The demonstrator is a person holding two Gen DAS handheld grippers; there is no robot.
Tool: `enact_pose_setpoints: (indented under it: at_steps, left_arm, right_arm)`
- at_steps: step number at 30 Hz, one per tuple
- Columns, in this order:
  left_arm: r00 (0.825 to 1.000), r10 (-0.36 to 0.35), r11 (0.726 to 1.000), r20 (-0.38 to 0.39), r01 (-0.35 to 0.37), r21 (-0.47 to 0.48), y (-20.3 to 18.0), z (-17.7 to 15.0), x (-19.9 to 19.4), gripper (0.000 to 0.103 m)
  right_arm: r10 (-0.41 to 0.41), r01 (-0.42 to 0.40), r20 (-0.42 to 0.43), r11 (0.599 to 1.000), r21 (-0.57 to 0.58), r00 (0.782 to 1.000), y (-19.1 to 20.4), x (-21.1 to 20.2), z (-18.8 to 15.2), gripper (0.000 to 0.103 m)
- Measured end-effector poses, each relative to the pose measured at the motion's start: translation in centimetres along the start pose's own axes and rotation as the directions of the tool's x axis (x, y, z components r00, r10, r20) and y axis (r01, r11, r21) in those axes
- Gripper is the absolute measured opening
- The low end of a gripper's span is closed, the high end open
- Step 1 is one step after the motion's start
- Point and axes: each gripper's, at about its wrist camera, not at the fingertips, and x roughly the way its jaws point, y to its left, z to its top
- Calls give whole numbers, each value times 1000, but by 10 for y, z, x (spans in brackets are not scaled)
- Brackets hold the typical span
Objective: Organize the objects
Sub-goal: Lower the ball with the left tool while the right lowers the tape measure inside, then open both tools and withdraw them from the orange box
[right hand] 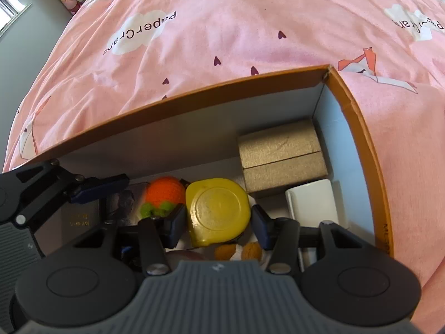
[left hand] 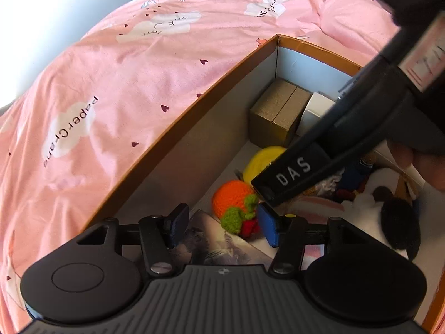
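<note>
L gripper (left hand: 222,226) open, R gripper (right hand: 218,220) clamps yellow tape (right hand: 218,211)

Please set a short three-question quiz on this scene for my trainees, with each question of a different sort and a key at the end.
1. True or false: the gold box lies inside the orange-rimmed box.
2. What sits between the fingers of the right gripper?
A. the yellow tape measure
B. the white box
C. the crocheted orange
3. Fill in: the bedcover around the orange-rimmed box is ____ in colour.

Key: 1 true; 2 A; 3 pink.
</note>
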Motion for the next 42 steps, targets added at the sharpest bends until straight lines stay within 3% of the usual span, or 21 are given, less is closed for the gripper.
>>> enact_pose_setpoints:
  at_steps: [9, 16, 20, 23, 28, 36, 40, 42]
  left_arm:
    - [997, 62, 997, 50, -60, -45, -3, -7, -39, 66]
    - [981, 143, 981, 134, -122, -152, -16, -18, -105, 66]
    - [961, 210, 952, 182, -159, -262, -26, -28, -145, 72]
    - [943, 252, 922, 219, -164, -351, -10, -20, -162, 75]
    - [916, 317, 867, 245, -176, -466, -23, -37, -199, 85]
    - [908, 356, 801, 221, -175, -572, -53, -72, -208, 89]
    - [919, 361, 764, 161, -192, -616, -59, -84, -199, 89]
    - [927, 347, 759, 141, -190, -623, -61, -88, -194, 89]
  right_arm:
    - [3, -3, 25, 1000, 0, 1000, -1, -15, -3, 58]
    - [53, -39, 128, 994, -106, 990, 11, -70, -19, 58]
    - [79, -31, 213, 975, -220, 974, 23, -113, -41, 58]
    - [93, -10, 263, 954, -300, 960, 31, -144, -64, 58]
    - [110, 29, 336, 924, -382, 935, 39, -183, -105, 58]
    - [95, 87, 430, 920, -383, 898, 36, -211, -168, 58]
    - [71, 100, 439, 930, -354, 896, 33, -206, -188, 58]
    - [51, 103, 425, 938, -331, 904, 32, -200, -194, 58]
